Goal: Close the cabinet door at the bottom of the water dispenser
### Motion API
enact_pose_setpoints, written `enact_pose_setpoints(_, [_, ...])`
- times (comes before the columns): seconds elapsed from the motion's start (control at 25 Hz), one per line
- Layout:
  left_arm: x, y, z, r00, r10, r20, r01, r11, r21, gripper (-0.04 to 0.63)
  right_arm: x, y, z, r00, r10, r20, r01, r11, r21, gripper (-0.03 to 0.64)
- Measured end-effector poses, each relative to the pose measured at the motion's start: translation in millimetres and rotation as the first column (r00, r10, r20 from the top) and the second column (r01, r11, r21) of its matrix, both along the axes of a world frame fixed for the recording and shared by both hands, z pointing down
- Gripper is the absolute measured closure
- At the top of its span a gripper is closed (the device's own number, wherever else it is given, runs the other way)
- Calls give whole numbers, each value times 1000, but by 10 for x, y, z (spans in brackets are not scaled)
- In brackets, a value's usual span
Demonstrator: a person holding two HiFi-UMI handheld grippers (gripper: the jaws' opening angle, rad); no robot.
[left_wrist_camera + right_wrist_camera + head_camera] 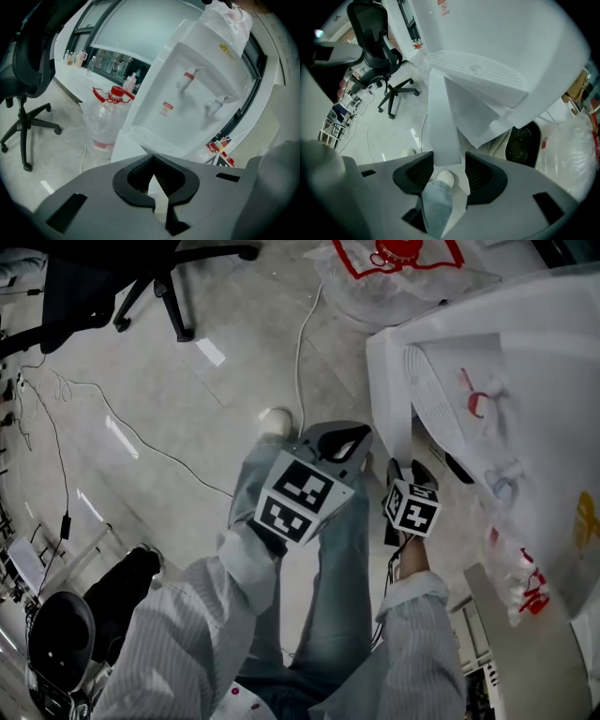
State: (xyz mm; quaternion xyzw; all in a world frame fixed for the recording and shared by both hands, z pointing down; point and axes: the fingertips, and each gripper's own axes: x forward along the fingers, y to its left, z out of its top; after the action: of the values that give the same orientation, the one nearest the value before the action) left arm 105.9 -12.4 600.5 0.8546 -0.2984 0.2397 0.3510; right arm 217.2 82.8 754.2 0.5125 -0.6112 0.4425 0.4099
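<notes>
Straddling the cabinet door (443, 117) edge (likely light, stiff; best pushed there), right gripper (449, 161) stands parted; left gripper (151, 160) is closed, empty.

Place: an office or shared workroom, not a home.
Seating: a black swivel office chair (23, 93) on a five-star castor base, and a second chair (377, 42) of the same kind further off.
Refreshment corner: a white floor-standing water dispenser (187, 108) with a red and a blue tap, and a large clear water bottle (105, 117) with a red handle on the floor beside it.
Floor: pale and glossy (187, 381), with thin cables (94, 399) trailing loose across it.
Edge of room: a long white counter (89, 84) carrying small bottles (79, 57), under a broad glazed wall (140, 28).
</notes>
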Motion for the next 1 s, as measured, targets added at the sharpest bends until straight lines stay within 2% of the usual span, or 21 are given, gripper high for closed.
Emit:
enact_pose_setpoints(0.36, [69, 63, 69, 997, -78, -25, 78, 997, -5, 584, 400, -78, 25, 998, 7, -59, -5, 999, 43, 411])
enact_pose_setpoints(0.52, [39, 100, 146, 994, -103, -29, 103, 995, -14, 584, 427, -69, 71, 995, -17, -95, 21, 999, 41, 411])
enact_pose_setpoints(0.76, [-38, 63, 204, 989, -144, -27, 144, 989, -14, 584, 446, -21, 140, 990, 112, -82, -109, 993, 36, 413])
enact_pose_setpoints(1.0, [-44, 52, 248, 987, -155, -30, 154, 988, -16, 584, 578, -101, 124, 989, 53, -138, -42, 996, 82, 433])
